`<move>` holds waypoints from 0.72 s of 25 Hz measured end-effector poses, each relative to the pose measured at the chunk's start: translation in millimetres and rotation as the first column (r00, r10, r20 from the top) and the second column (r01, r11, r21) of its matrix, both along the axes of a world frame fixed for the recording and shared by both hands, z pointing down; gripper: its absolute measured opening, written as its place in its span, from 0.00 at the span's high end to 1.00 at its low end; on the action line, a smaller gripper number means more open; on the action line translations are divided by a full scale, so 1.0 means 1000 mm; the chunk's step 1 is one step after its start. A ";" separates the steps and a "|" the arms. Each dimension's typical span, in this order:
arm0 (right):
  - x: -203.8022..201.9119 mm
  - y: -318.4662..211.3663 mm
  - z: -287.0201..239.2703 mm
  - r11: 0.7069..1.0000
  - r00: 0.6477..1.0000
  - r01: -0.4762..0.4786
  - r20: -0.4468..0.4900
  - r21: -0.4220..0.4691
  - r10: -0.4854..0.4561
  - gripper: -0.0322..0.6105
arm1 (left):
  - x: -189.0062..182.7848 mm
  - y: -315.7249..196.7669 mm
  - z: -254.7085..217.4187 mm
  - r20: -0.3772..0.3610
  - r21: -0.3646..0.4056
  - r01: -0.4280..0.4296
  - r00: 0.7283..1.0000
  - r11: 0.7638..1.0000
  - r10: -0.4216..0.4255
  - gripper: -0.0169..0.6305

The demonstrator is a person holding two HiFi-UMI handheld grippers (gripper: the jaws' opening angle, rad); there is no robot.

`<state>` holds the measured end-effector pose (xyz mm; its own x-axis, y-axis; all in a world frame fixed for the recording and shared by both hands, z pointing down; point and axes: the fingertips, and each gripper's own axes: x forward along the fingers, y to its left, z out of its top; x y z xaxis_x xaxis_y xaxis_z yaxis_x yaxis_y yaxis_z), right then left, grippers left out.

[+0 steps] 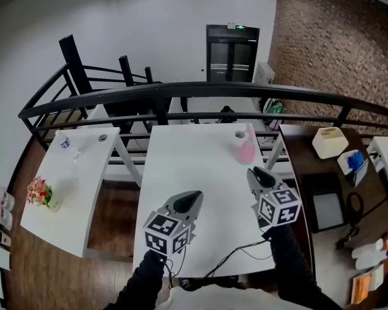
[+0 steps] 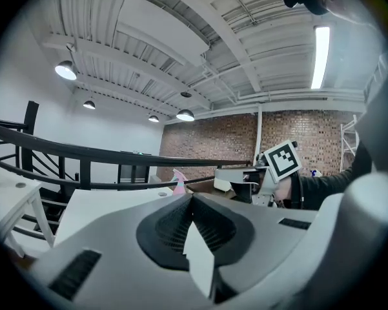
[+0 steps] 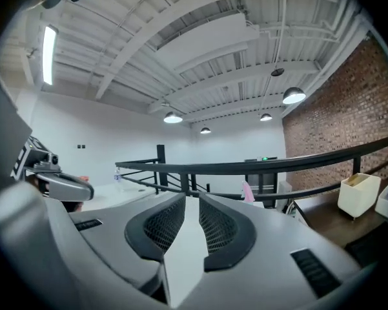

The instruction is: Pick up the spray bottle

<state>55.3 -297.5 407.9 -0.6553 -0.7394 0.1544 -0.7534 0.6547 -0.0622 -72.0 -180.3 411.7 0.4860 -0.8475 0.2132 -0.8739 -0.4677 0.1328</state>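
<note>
The spray bottle (image 1: 246, 148) stands near the table's (image 1: 181, 154) far right edge, close ahead of my right gripper (image 1: 257, 172). Its jaws are barely apart and empty, so I'd widen them, then approach level at the bottle's body. My left gripper (image 1: 192, 196) is closed on nothing.

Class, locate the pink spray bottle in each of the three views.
Head view: spray bottle at the table's far right.
Left gripper view: spray bottle near centre.
Right gripper view: spray bottle right of centre.
Shared landmark: black railing.
</note>
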 end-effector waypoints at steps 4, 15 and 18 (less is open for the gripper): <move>0.005 -0.081 0.024 0.997 0.997 -0.067 -0.042 -0.037 0.065 0.77 | 0.001 -0.041 0.012 0.000 -0.021 -0.014 1.000 1.000 0.014 0.99; -0.006 -0.300 0.087 0.975 0.965 -0.216 -0.165 -0.046 0.206 0.47 | -0.006 -0.133 0.054 -0.010 -0.068 -0.013 1.000 0.998 0.012 1.00; -0.019 -0.331 0.099 0.978 0.966 -0.203 -0.177 -0.057 0.190 0.47 | -0.013 -0.145 0.066 -0.010 -0.086 0.000 1.000 0.996 0.000 0.99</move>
<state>36.1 -628.7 506.8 -0.4580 -0.8333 0.3096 -0.8704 0.4912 0.0346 -85.3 -325.3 477.7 0.4886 -0.8262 0.2805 -0.8722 -0.4541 0.1817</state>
